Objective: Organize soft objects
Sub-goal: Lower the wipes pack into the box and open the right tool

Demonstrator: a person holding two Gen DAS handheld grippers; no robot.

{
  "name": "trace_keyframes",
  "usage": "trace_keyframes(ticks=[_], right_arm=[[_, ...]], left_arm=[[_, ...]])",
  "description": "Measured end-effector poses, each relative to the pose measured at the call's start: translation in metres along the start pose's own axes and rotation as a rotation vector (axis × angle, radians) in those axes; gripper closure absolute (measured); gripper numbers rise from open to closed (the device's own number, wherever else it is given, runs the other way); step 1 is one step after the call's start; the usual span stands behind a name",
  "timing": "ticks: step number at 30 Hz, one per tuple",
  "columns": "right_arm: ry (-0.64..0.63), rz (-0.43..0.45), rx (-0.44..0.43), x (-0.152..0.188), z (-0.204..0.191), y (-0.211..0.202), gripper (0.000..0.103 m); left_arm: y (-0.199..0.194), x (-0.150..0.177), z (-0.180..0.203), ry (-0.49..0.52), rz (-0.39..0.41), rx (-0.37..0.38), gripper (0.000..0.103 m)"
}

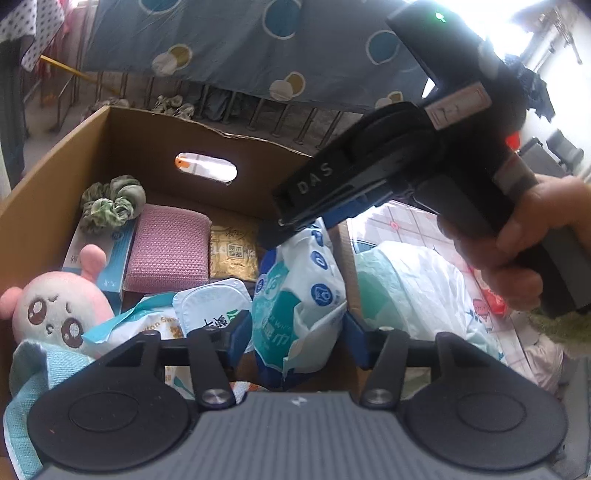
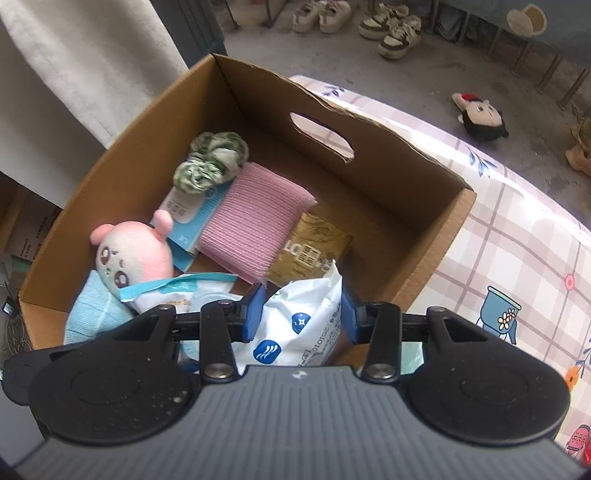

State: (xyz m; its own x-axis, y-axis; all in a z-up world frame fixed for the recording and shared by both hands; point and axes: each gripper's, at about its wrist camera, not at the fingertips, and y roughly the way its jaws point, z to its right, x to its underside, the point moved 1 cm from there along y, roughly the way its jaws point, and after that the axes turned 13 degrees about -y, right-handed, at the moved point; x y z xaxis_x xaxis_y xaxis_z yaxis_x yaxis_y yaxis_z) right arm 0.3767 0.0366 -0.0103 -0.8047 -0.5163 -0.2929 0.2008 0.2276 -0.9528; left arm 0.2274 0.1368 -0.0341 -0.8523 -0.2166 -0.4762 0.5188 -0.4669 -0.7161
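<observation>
1. Jaws of the right gripper point(image 2: 303, 314) pinch the white wipes pack point(image 2: 306, 321); left gripper point(image 1: 295, 338) jaws stand apart around it.
2. It hangs over the box's point(image 2: 424, 280) near right corner.
3. It could catch the wall and slip out.

Right tool point(image 2: 301, 314) steeply downward, jaws partly apart; left tool point(image 1: 295, 338) angled down, jaws apart.

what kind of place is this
Probably a lived-in home, maybe a balcony or spare room: sneakers on the bare floor, a patterned sheet hung over a rail, a checked tablecloth under the cardboard box.
</observation>
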Motion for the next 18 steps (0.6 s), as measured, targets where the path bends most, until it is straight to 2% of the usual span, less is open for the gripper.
trace_keyframes(ticks=[5,8,14,18], right_arm=[[-0.011,0.004,0.023,-0.001,0.005,0.0,0.058],[-0.02,0.037,0.026,-0.002,0.007,-0.006,0.058],[-0.021,0.13,-0.055,-0.006,0.007,-0.031,0.059],[-0.028,0.136,-0.11,-0.003,0.003,-0.035,0.059]], left_arm=[[-0.006,-0.001,0.003,-0.025,0.008,-0.009,0.045],[-0.011,-0.002,0.005,-0.019,0.035,-0.009,0.044],[-0.03,-0.001,0.001,-0.043,0.079,-0.02,0.043],[-0.046,0.0,0.0,-0.045,0.124,-0.03,0.043]])
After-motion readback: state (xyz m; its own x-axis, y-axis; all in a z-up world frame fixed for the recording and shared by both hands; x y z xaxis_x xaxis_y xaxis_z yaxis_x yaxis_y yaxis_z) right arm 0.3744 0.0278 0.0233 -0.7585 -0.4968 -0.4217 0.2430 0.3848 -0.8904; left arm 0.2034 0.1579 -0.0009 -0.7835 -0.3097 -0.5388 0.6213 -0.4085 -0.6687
